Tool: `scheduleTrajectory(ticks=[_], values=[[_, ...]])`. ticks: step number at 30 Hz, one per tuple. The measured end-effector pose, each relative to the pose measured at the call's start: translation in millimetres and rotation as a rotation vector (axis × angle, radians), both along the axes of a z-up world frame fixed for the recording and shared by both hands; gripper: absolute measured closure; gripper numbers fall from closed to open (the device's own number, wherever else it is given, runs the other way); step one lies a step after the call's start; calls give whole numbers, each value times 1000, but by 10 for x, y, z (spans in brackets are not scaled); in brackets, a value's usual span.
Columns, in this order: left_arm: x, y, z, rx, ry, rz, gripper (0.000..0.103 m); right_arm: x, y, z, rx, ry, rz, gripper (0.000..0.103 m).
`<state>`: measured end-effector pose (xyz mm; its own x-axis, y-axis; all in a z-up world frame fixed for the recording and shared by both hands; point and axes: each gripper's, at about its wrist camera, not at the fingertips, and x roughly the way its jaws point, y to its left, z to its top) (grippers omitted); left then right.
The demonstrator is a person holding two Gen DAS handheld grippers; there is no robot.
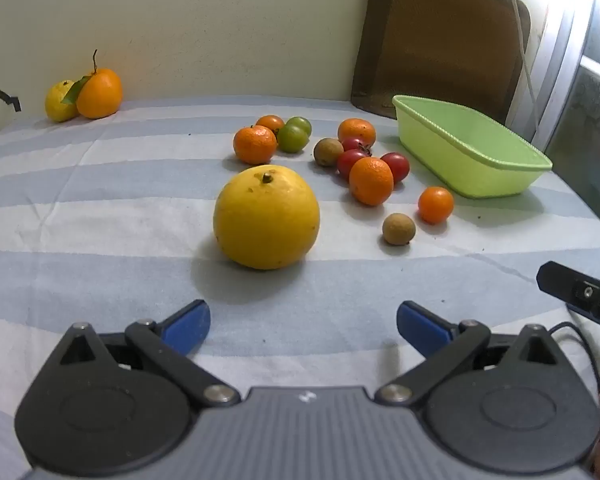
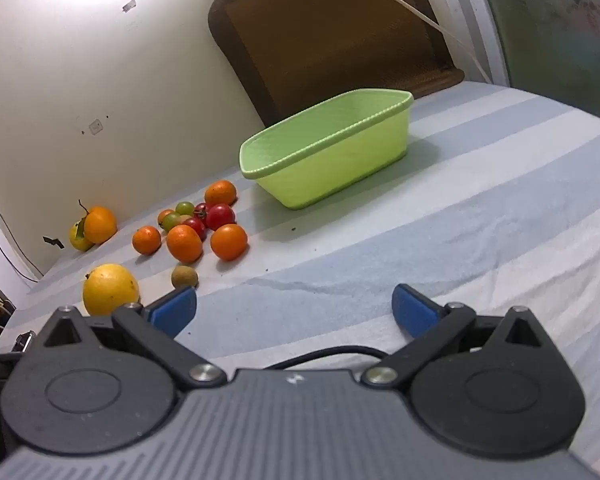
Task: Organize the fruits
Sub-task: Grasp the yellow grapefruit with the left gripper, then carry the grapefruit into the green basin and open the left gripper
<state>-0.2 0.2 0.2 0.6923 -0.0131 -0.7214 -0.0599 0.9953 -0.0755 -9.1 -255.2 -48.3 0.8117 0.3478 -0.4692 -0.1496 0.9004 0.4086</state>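
Observation:
A large yellow citrus point(image 1: 266, 217) lies on the striped cloth just ahead of my open, empty left gripper point(image 1: 303, 326); it also shows in the right wrist view point(image 2: 110, 289). Behind it lie several tangerines point(image 1: 370, 181), red tomatoes point(image 1: 395, 166), green tomatoes point(image 1: 292, 138) and two brown longans point(image 1: 398, 229). A light green basket point(image 1: 496, 168) stands empty at the right; in the right wrist view the basket point(image 2: 340, 160) is ahead of my open, empty right gripper point(image 2: 293, 314), with the fruit cluster point(image 2: 197, 228) to its left.
An orange with a leaf and a yellow fruit point(image 1: 85, 94) sit far left by the wall. A brown woven mat point(image 1: 436, 36) leans on the wall behind the basket. A white cord point(image 1: 520, 28) hangs there. The right gripper's body point(image 1: 584, 294) shows at the right edge.

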Motion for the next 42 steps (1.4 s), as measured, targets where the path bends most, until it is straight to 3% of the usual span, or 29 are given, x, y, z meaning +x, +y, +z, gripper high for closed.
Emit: scheduleTrajectory(ticks=[3, 6, 9, 13, 18, 20, 24, 27, 29, 30, 32, 37, 42], values=[[-53, 60, 16, -55, -33, -19, 0, -116, 5, 104, -39, -99, 4, 0], [-106, 73, 29, -70, -65, -70, 0, -65, 13, 178, -89, -133, 54, 0], [-136, 211, 105, -65, -52, -132, 0, -90, 242, 297, -224, -227, 163, 12], [-228, 556, 304, -50, -178, -88, 3, -61, 594, 406, -344, -309, 356, 26], [-20, 857, 474, -221, -197, -114, 15, 116, 1141, 411, -448, -339, 639, 29], [117, 834, 436, -231, -187, -147, 22, 234, 1297, 389, -453, -314, 695, 28], [322, 750, 294, -257, -143, -180, 22, 418, 1603, 276, -476, -297, 765, 28], [391, 764, 154, -260, -99, -185, 39, 494, 1744, 193, -486, -278, 793, 28], [394, 779, 107, -290, -88, -183, 41, 561, 1790, 168, -480, -252, 807, 31], [389, 773, 117, -283, -84, -178, 41, 550, 1787, 159, -482, -258, 796, 37], [383, 698, 203, -259, -88, -180, 42, 500, 1710, 212, -454, -264, 777, 37], [634, 219, 581, -207, -164, -292, 42, 571, 1154, 561, -440, -340, 628, 37], [1304, -537, 734, -234, -193, -433, 41, 887, 454, 772, -483, -315, 425, 37]])
